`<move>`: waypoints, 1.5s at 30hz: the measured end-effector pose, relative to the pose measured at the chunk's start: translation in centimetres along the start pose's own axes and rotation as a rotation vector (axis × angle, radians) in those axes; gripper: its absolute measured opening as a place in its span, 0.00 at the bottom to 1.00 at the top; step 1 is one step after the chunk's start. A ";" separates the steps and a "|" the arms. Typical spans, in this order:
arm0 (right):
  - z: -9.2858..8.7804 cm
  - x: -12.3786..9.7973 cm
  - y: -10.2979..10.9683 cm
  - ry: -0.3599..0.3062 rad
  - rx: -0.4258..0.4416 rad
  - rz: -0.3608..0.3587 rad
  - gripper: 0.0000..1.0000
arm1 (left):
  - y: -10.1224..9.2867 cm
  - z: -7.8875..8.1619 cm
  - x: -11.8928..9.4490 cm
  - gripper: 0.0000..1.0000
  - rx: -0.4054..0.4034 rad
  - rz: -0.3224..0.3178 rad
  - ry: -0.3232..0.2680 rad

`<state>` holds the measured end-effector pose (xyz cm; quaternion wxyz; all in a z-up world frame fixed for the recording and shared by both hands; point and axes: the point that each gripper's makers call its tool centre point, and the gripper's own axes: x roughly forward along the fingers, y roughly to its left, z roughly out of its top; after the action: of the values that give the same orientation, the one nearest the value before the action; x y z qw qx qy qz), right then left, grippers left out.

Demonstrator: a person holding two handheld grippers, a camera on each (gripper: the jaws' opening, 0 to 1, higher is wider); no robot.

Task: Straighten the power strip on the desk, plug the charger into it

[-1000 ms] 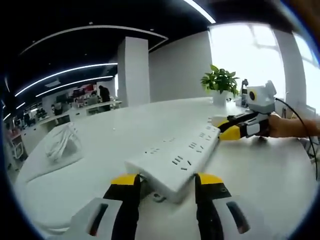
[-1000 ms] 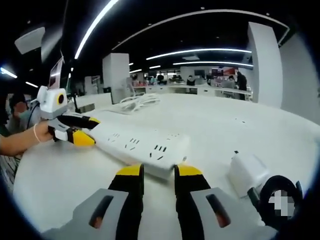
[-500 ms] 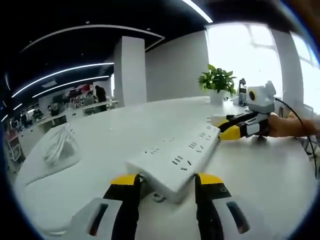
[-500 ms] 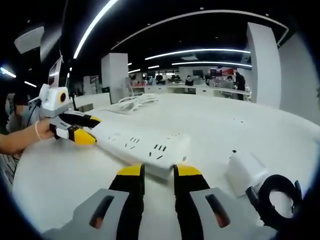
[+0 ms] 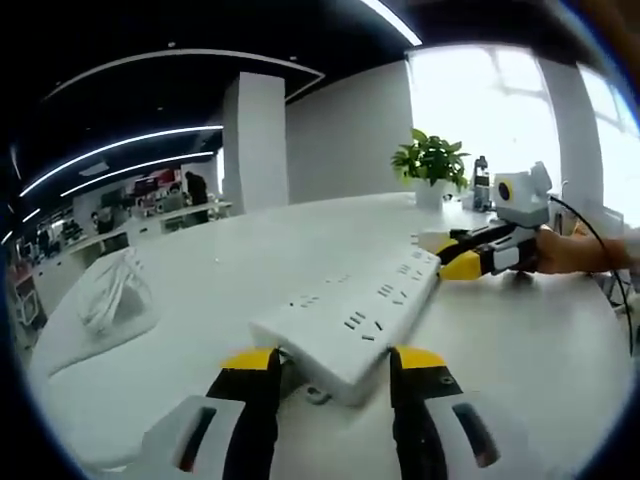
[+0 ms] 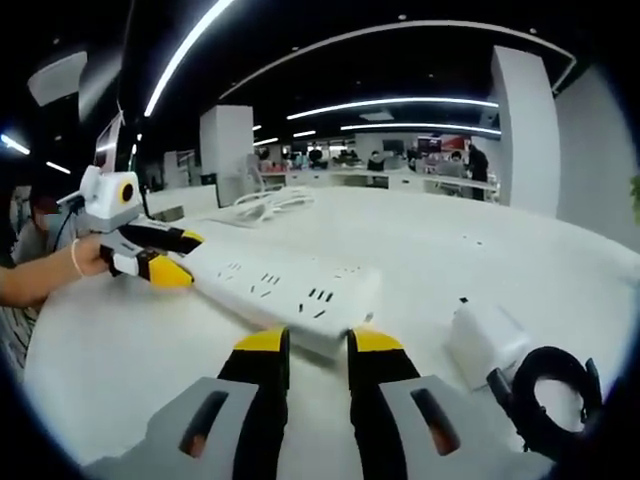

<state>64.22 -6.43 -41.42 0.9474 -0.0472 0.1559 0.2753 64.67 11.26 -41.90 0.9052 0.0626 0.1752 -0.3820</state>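
Left gripper view: my left gripper (image 5: 330,362) is at the bottom middle, its jaws clamping the near end of the power strip (image 5: 350,310) in the middle of the frame. My right gripper (image 5: 452,256) is pinching the far end at middle right.

Right gripper view: my right gripper (image 6: 316,350) is squeezing the strip's end at the bottom middle. The charger (image 6: 485,338) is lying on the desk (image 6: 480,255) at lower right, with a black cable coil (image 6: 545,395) beside it.

Done: I am holding both ends.

Left: lining the strip up, then plugging in the charger.

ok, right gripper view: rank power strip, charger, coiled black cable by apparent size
1. power strip, clearly largest
2. charger and coiled black cable: look close in size. The cable sits nearer the camera and is cut by the view's edge, so I won't rank them.
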 end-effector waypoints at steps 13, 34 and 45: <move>-0.1 -0.4 -0.1 0.005 0.004 -0.007 0.22 | -0.2 0.1 0.2 0.43 0.005 -0.015 -0.003; -0.4 -1.1 -0.6 0.005 0.010 -0.021 0.21 | -0.7 0.3 0.8 0.43 0.014 -0.037 0.003; -0.6 -1.5 -0.9 0.003 0.009 -0.030 0.21 | -1.0 0.4 1.2 0.43 0.017 -0.047 0.004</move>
<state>63.41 -8.06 -41.47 0.9514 -0.0455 0.1580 0.2604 64.87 9.68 -41.90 0.8951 0.0671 0.1753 -0.4043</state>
